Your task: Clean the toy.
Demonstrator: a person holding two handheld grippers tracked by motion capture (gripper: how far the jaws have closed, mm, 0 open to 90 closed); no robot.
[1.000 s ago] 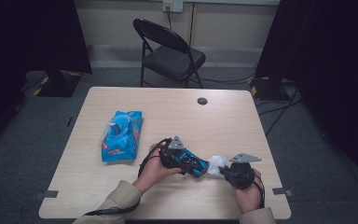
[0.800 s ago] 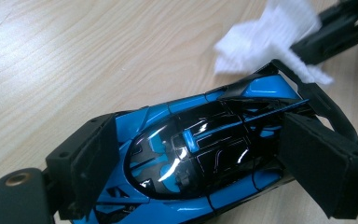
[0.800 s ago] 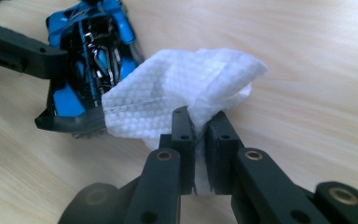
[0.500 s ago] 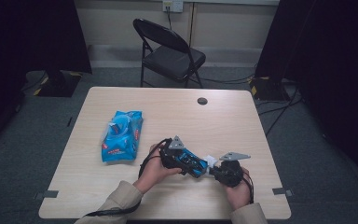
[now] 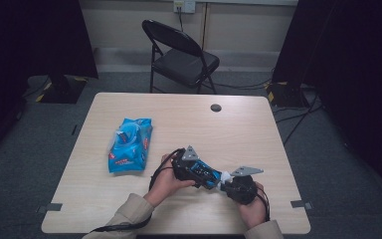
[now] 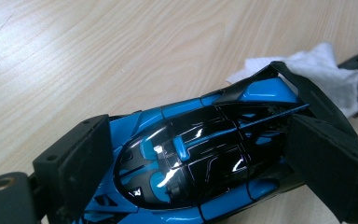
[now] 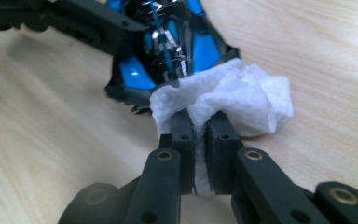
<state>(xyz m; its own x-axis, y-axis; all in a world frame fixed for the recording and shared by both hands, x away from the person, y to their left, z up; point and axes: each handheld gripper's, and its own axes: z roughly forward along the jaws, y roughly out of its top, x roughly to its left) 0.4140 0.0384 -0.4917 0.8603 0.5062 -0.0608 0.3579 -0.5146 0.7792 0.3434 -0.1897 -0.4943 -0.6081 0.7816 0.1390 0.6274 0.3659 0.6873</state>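
Observation:
A glossy blue and black toy car [image 6: 191,158] lies on the wooden table [image 5: 258,129] near its front edge. My left gripper [image 6: 198,154] has the car between its wide-set jaws. Both pads [image 6: 86,158] lie against its sides, and the jaws have just been opening a little. My right gripper [image 7: 200,135] is shut on a crumpled white wipe [image 7: 242,98], which it presses against one end of the car [image 7: 168,42]. In the high view the left gripper [image 5: 206,174] and right gripper [image 5: 227,183] meet tip to tip over the car [image 5: 203,172].
A blue pack of wipes [image 5: 129,144] lies on the left part of the table. A small black round disc [image 5: 216,107] sits near the far edge. A black folding chair [image 5: 184,55] stands behind the table.
My right hand has moved left and nearer the table's front edge with the wipe, closing in on the car's end. The left hand and the car have stayed put.

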